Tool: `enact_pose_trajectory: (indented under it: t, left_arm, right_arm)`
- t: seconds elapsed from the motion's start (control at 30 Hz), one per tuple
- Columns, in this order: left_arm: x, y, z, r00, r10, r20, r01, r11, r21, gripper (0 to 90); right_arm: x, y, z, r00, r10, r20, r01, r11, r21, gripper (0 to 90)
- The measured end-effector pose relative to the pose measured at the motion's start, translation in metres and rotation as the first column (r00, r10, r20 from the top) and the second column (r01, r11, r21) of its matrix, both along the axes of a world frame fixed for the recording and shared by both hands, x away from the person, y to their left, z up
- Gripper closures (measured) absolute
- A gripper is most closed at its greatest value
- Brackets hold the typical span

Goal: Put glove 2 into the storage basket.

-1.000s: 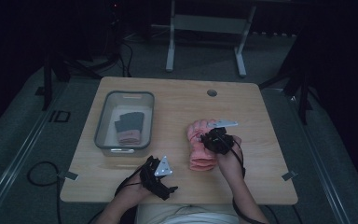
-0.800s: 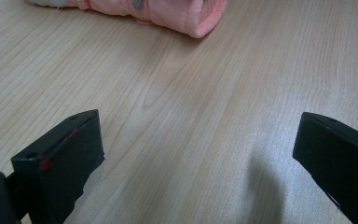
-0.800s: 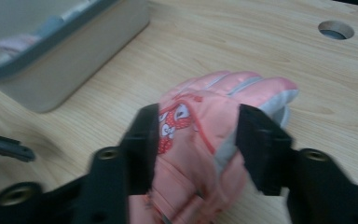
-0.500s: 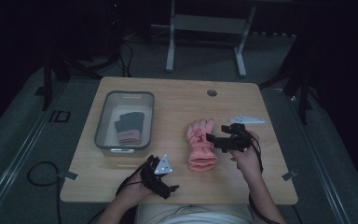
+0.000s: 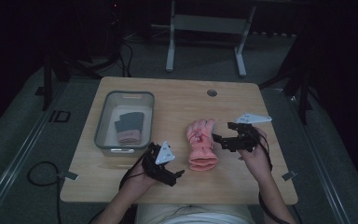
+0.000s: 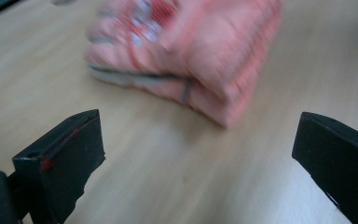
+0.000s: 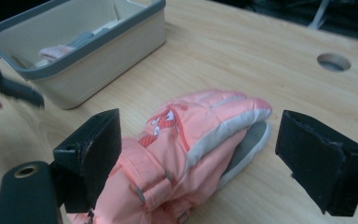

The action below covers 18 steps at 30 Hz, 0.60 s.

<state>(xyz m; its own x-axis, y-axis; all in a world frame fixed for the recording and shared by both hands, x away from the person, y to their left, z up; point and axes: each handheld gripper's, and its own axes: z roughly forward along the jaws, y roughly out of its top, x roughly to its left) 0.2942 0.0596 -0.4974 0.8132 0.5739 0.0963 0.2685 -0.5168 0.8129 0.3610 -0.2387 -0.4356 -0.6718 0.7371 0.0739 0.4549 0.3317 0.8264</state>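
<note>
1. Forearms enter from the bottom edge of the high view, each hand holding a gripper over the wooden desk.
2. Left gripper sits near the desk's front edge, left of the glove's cuff, not touching it. Grey three-cornered plate on top. In the left gripper view the jaws are spread wide with only bare desk between them; blurred glove lies beyond them.
3. Right gripper is just beside the glove's right side, jaws pointing toward it. In the right gripper view the jaws are spread wide, with the glove lying between and beyond them; nothing is pinched. Contact with the glove: can't tell.
4. Pink glove lies flat at desk centre, cuff toward the person, fingers pointing away. Red-white print on the back, grey palm edge visible in the right gripper view.
5. Grey-rimmed bin stands on the left half of the desk, well apart from the glove. Inside: dark grey folded item with a pinkish item at its near end.
6. Round hole in the desk near the far edge, right of centre.
7. Beyond the desk: dark floor, metal frame legs, cables at left.
</note>
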Motion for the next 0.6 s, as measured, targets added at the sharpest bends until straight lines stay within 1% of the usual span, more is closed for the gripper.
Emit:
enact_pose_trajectory:
  t: [0.03,0.07,0.1,0.13,0.17,0.2,0.23,0.27,0.3,0.33,0.37,0.4,0.43,0.47,0.5,0.53,0.57,0.6]
  left_arm:
    - [0.003,0.0,0.005,1.0,0.007,-0.005,-0.007,0.9999,-0.01,1.7]
    - [0.006,-0.001,0.008,0.9999,0.009,-0.013,-0.009,0.9997,-0.021,1.9]
    - [0.01,-0.003,0.015,0.9992,0.011,-0.039,-0.011,0.9998,-0.016,3.2]
    - [0.013,-0.005,0.018,0.9983,0.009,-0.057,-0.01,0.9998,-0.015,3.9]
    - [0.017,-0.007,0.022,0.9976,0.005,-0.07,-0.005,1.0,-0.003,4.3]
    - [0.022,-0.011,0.026,0.9979,0.014,-0.063,-0.013,0.9998,0.012,4.5]
    - [0.024,-0.013,0.028,0.9983,0.025,-0.053,-0.024,0.9996,0.016,4.5]
    - [0.03,-0.015,0.032,0.9977,0.039,-0.056,-0.038,0.9992,0.013,4.4]
    - [0.035,-0.016,0.034,0.9966,0.042,-0.071,-0.042,0.9991,-0.002,4.5]
    - [0.04,-0.017,0.037,0.9957,0.045,-0.08,-0.046,0.9988,-0.014,4.5]
    - [0.044,-0.019,0.039,0.9952,0.053,-0.082,-0.055,0.9983,-0.02,4.7]
    - [0.048,-0.021,0.041,0.9944,0.059,-0.087,-0.062,0.9978,-0.023,5.6]
    - [0.052,-0.023,0.042,0.9937,0.066,-0.091,-0.069,0.9973,-0.026,5.8]
    - [0.056,-0.024,0.043,0.9923,0.077,-0.097,-0.079,0.9966,-0.02,6.8]
    - [0.06,-0.027,0.044,0.9902,0.1,-0.097,-0.1,0.995,0.004,10.9]
    - [0.063,-0.03,0.045,0.9882,0.127,-0.085,-0.124,0.9916,0.037,14.1]
    - [0.066,-0.032,0.044,0.9853,0.148,-0.086,-0.144,0.9884,0.048,15.0]
    - [0.07,-0.033,0.044,0.9816,0.163,-0.1,-0.159,0.9863,0.043,18.6]
  right_arm:
    - [0.001,-0.001,0.0,0.9999,0.003,-0.016,-0.003,1.0,-0.002,13.7]
    - [0.001,-0.001,0.0,0.9999,0.004,-0.016,-0.004,1.0,0.003,13.0]
    - [0.001,-0.001,-0.001,0.9999,0.003,-0.012,-0.003,1.0,0.012,12.6]
    - [0.001,-0.001,-0.001,0.9999,0.01,-0.011,-0.01,0.999,0.035,11.4]
    - [0.001,-0.001,-0.001,0.9999,0.015,-0.008,-0.014,0.999,0.048,10.8]
    - [0.001,0.0,-0.001,0.9998,0.017,-0.005,-0.017,0.998,0.058,10.8]
    - [0.002,0.003,-0.002,0.9996,0.025,-0.012,-0.025,0.999,0.046,10.8]
    - [0.002,0.005,-0.003,0.9997,0.023,-0.006,-0.023,0.999,0.038,11.6]
    - [0.003,0.007,-0.003,0.9998,0.018,0.009,-0.018,1.0,0.025,19.4]
    - [0.004,0.009,-0.003,0.9994,0.036,0.003,-0.036,0.999,0.013,27.8]
    - [0.005,0.011,-0.003,0.9991,0.04,0.011,-0.04,0.999,-0.009,38.9]
    - [0.007,0.013,-0.004,0.9994,0.026,0.023,-0.025,0.999,-0.033,51.0]
    - [0.009,0.015,-0.004,0.9993,0.029,0.023,-0.028,0.998,-0.06,56.8]
    - [0.012,0.017,-0.005,0.9993,0.031,0.019,-0.03,0.997,-0.068,61.7]
    - [0.015,0.019,-0.005,0.9997,0.025,0.006,-0.025,0.998,-0.065,70.1]
    - [0.018,0.022,-0.006,0.9994,0.034,-0.001,-0.034,0.997,-0.064,70.5]
    - [0.021,0.026,-0.007,0.9994,0.035,-0.003,-0.035,0.997,-0.07,74.4]
    - [0.024,0.029,-0.008,0.9997,0.024,-0.005,-0.024,0.996,-0.081,78.6]
